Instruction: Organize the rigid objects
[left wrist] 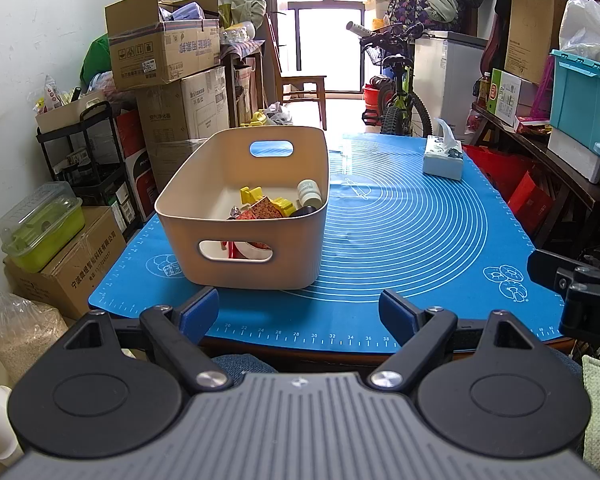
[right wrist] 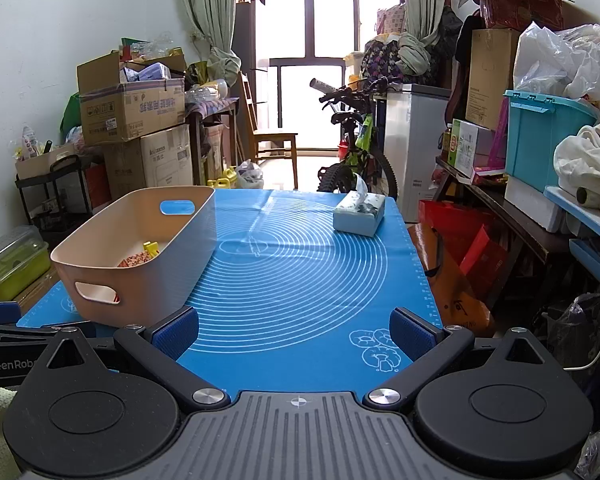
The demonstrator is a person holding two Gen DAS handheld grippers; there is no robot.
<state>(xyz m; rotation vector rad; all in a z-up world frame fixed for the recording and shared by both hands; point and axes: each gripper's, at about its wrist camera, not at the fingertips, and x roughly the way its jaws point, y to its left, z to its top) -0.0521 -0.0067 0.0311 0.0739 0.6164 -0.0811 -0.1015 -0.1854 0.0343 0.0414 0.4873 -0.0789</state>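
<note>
A beige basket stands on the left of the blue mat; it also shows in the right wrist view. Inside lie a white bottle, yellow toy pieces, a red patterned packet and a dark object. My left gripper is open and empty at the table's near edge, just in front of the basket. My right gripper is open and empty over the mat's near edge, right of the basket.
A tissue box sits at the mat's far right, and also shows in the right wrist view. Stacked cardboard boxes and a trolley stand to the left. A bicycle stands behind the table. Cluttered shelves run along the right.
</note>
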